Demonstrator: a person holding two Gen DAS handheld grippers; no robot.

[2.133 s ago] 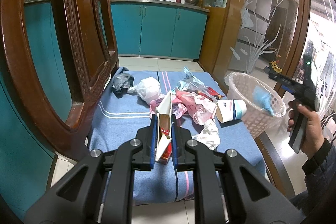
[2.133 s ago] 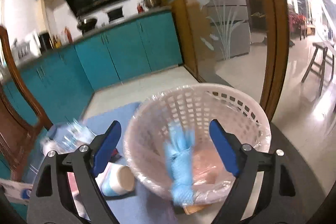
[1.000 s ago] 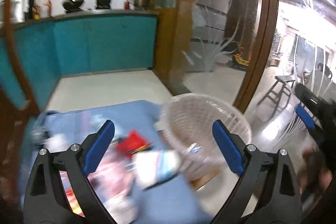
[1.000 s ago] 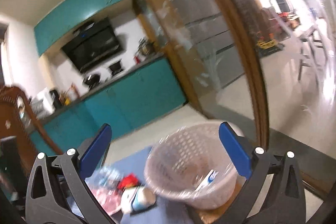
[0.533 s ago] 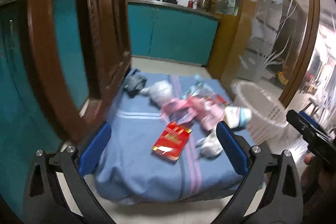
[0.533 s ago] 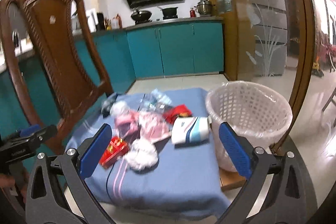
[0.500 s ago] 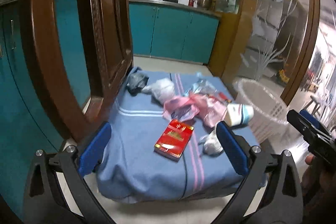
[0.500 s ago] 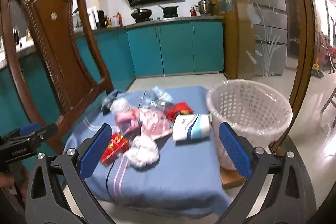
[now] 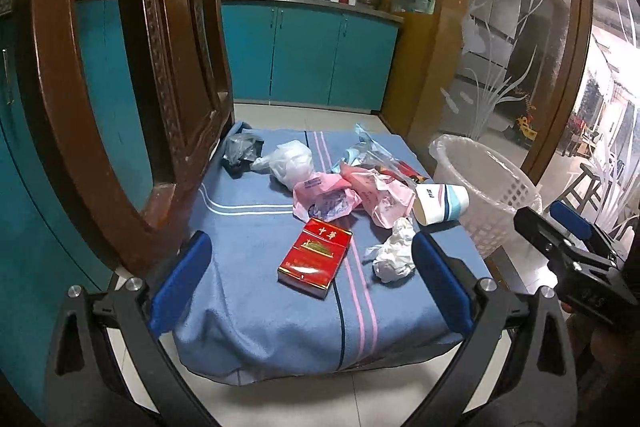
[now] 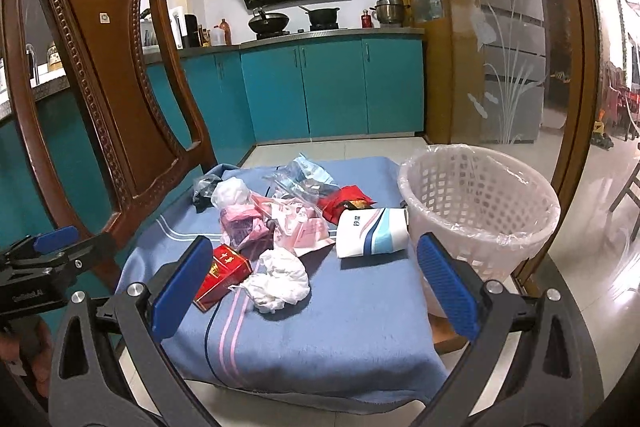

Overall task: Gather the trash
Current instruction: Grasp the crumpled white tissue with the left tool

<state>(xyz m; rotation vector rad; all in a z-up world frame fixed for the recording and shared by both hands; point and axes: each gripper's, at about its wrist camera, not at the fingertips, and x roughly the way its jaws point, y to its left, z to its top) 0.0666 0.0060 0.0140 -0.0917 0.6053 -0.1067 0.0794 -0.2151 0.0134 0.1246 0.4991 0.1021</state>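
Left gripper (image 9: 311, 279) and right gripper (image 10: 314, 283) both gape wide, empty, above the blanket's (image 9: 256, 311) bare near edge. Trash clusters at 12 o'clock: red carton (image 9: 315, 257), crumpled tissue (image 9: 393, 255), paper cup (image 10: 372, 232). Basket (image 10: 480, 203) at 2 o'clock; chair back (image 10: 116, 75) crowds 10 o'clock.

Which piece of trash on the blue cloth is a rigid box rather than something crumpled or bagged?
The red cigarette pack, lying flat at the near edge of the pile beside the crumpled white tissue. Everything else there is soft wrappers, bags or a paper cup.
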